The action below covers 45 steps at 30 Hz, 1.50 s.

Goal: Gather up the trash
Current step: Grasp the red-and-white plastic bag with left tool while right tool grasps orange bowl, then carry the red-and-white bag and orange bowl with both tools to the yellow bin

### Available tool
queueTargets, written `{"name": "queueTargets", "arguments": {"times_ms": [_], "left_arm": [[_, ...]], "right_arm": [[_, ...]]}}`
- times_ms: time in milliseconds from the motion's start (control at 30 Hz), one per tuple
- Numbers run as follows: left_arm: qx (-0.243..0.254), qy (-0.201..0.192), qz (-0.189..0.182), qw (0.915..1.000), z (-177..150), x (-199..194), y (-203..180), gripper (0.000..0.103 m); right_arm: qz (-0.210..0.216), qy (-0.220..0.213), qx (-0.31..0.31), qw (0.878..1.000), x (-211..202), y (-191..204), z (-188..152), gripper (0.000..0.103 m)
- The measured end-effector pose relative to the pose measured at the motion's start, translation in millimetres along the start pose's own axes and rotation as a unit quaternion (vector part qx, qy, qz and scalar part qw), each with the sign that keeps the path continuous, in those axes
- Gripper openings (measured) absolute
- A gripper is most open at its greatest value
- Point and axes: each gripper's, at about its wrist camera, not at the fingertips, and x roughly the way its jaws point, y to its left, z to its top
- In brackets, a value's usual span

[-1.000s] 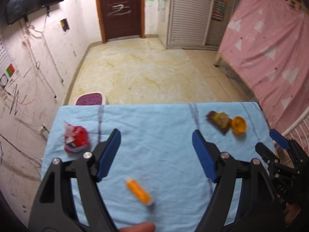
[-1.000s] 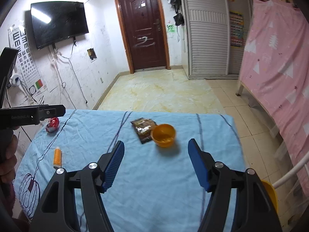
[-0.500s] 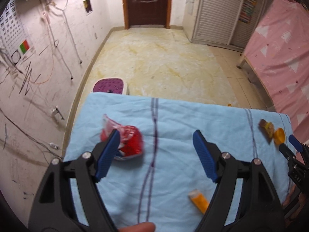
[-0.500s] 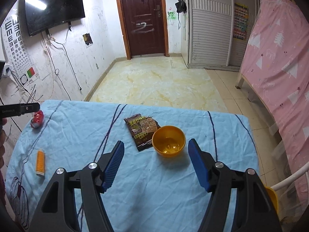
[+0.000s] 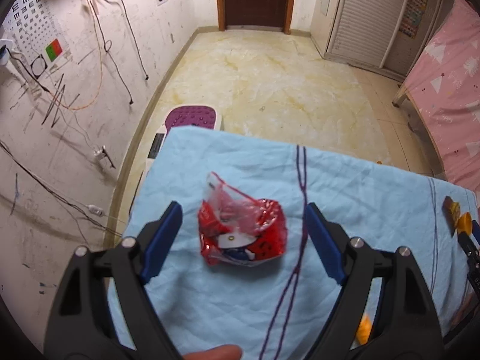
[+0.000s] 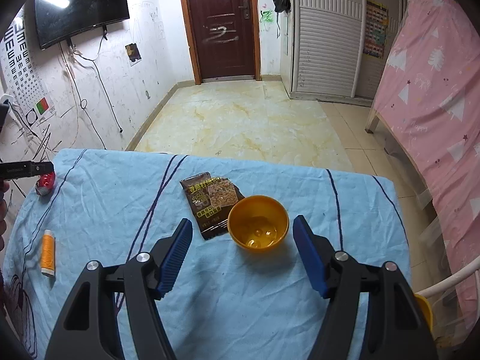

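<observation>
The left gripper points down at a table covered with a blue cloth. Its two blue pads are far apart and are opening wider. A crumpled red wrapper lies on the cloth right between them, but the pads do not touch it. A purple line runs down the cloth at about 3 o'clock from the wrapper. At about 6 o'clock in the left view, a fingertip peeks in at the bottom edge. Far off at 3 o'clock, near the cloth's edge, sit a brown packet and an orange bowl, with the tip of the right gripper just below them. A small orange thing shows low behind the left gripper's right finger; it is blurry, so it may be the little orange tube. In the right view, the right gripper hangs over the cloth with its pads apart and nothing between them. The orange bowl sits just ahead of it, near the right pad, and looks empty. The brown packet lies flat, touching the bowl at about 10 o'clock from it. An orange tube lies at 9 o'clock near the cloth's left edge. The red wrapper shows small at 10 o'clock, under the tip of the left gripper.
</observation>
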Motion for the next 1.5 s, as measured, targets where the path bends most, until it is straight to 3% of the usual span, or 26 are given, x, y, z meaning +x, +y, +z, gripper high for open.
{"name": "queueTargets", "arguments": {"times_ms": [200,600,633,700,767,1200,1500], "left_arm": [[-0.008,0.014,-0.013,0.9998,-3,16,3,0.079],[0.007,-0.01,-0.011,0.9999,-10,21,2,0.046],[0.008,-0.013,-0.009,0.9998,-11,20,1,0.046],[0.006,-0.016,-0.01,0.9998,-12,20,0,0.046],[0.004,-0.016,-0.011,0.9998,-12,19,-1,0.045],[0.002,-0.034,-0.026,0.9991,-24,-12,-4,0.042],[0.032,-0.058,-0.05,0.9966,-38,-49,-36,0.042]], "right_arm": [[-0.004,0.002,-0.001,1.0,5,0,0,0.063],[-0.009,-0.001,0.007,1.0,9,-3,0,0.063],[-0.009,-0.002,0.008,1.0,9,-4,0,0.062],[-0.011,-0.002,0.013,1.0,9,-8,1,0.042],[-0.013,-0.003,0.017,1.0,8,-12,1,0.035],[0.002,-0.029,0.023,0.999,-16,-10,-10,0.035],[0.003,-0.057,0.031,0.998,-46,-17,-19,0.035]]}}
